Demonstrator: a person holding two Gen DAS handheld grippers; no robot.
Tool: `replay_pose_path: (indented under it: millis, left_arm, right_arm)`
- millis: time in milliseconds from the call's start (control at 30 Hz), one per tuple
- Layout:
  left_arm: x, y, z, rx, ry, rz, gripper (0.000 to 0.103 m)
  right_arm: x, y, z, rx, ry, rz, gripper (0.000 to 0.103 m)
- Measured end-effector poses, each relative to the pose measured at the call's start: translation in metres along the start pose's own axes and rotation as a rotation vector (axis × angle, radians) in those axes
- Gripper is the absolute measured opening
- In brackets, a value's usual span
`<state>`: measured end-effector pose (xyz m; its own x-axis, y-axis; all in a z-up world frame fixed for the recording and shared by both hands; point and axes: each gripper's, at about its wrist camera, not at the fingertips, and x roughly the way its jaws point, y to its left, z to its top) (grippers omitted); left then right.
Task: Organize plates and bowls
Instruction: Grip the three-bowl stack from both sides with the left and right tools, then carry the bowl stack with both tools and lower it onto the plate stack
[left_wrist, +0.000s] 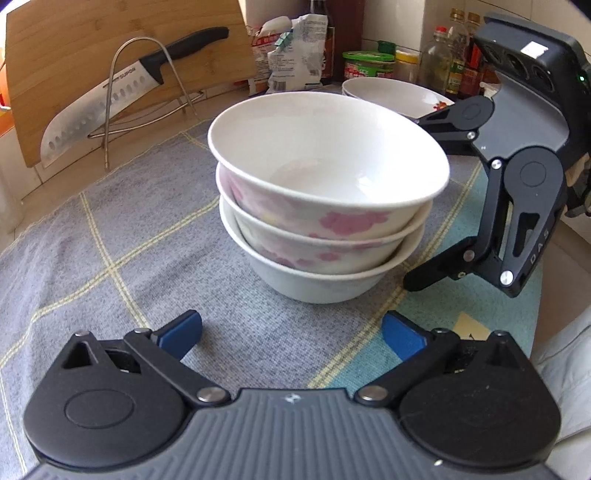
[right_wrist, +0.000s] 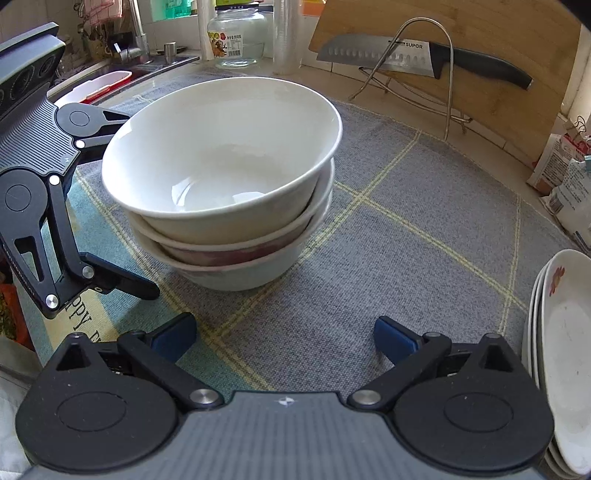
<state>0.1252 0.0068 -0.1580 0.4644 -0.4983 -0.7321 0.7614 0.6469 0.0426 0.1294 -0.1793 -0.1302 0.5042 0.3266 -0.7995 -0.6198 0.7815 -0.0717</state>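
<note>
A home kitchen counter: a chopping board (left_wrist: 122, 55) leans on the tiled wall at 11 o'clock with a large knife (left_wrist: 122, 92) in a wire rack (left_wrist: 147, 92). Sauce bottles (left_wrist: 458, 55) and jars (left_wrist: 367, 64) crowd 1 o'clock. The right wrist view shows a sink (right_wrist: 147, 68) with tap (right_wrist: 138, 40) at 10 o'clock

Stack of plates (right_wrist: 561, 354) at the counter's right edge cut off by frame edge and right gripper (right_wrist: 284, 338) body; plate count unclear. Lower bowls (left_wrist: 325, 258) mostly hidden under top bowl (left_wrist: 325, 155). Bottle labels (left_wrist: 454, 70) at back too small to read.
</note>
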Motion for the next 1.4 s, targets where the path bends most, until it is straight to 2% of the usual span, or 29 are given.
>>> replay_pose_path:
  millis: [200,400,533,667,733,900,967,1167,1400]
  left_arm:
    - [0.004,0.007,0.001,0.075,-0.030,-0.064,0.103]
    - [0.009,0.013,0.007,0.134,-0.037,-0.121,0.103]
    - [0.012,0.018,0.013,0.178,-0.022,-0.169,0.100]
    - [0.013,0.023,0.018,0.237,-0.016,-0.205,0.099]
    - [0.012,0.023,0.022,0.275,-0.012,-0.207,0.096]
    - [0.010,0.024,0.031,0.341,0.001,-0.233,0.095]
    - [0.012,0.024,0.034,0.362,0.009,-0.244,0.091]
    - [0.018,0.024,0.041,0.399,0.022,-0.287,0.090]
    - [0.023,0.028,0.044,0.413,0.035,-0.343,0.088]
  right_arm:
    - [0.001,-0.001,-0.004,0.010,-0.035,-0.010,0.103]
    - [0.008,-0.001,0.009,0.027,0.018,-0.024,0.103]
    - [0.011,-0.003,0.017,-0.029,0.032,0.022,0.103]
    - [0.011,0.001,0.026,-0.151,0.014,0.067,0.103]
    - [0.010,0.000,0.031,-0.187,0.015,0.093,0.101]
    - [0.010,0.001,0.040,-0.271,0.032,0.150,0.093]
    - [0.010,0.001,0.042,-0.299,0.038,0.160,0.092]
    - [0.009,0.001,0.049,-0.318,0.051,0.204,0.088]
    - [0.008,0.001,0.049,-0.319,0.066,0.205,0.087]
